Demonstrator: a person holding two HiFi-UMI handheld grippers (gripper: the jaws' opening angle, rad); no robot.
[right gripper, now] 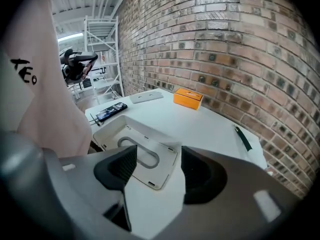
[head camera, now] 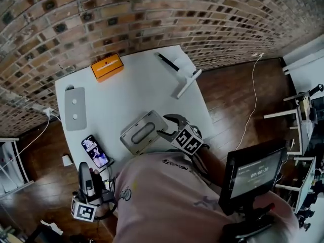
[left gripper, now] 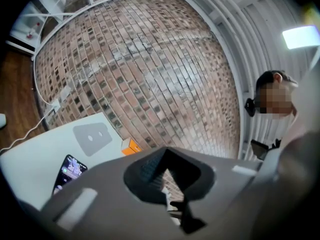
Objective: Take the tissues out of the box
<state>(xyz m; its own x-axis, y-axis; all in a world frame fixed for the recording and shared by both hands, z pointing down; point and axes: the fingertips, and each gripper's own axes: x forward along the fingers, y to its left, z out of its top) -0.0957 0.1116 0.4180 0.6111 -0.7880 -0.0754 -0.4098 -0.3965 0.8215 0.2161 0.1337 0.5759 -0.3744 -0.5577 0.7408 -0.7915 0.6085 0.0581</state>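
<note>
Off table's 7 o'clock corner, left gripper (head camera: 85,170) hangs low near black smartphone (head camera: 94,151), jaws pinched together, nothing in them. Prob kept clear of the work. On white rectangular table (head camera: 131,90), near its 6 o'clock edge: off-white flat tissue box w/ oval slot (head camera: 143,131), lying skewed. No tissue shows at slot, so can't tell full vs emptied. At box's 3 o'clock, right gripper (head camera: 169,126) spread wide, empty, slot framed between jaws.

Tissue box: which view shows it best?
The right gripper view: the tissue box lies close ahead, its oval slot plain. The head view shows it whole but smaller, beside the right gripper. The left gripper view does not show it.
</note>
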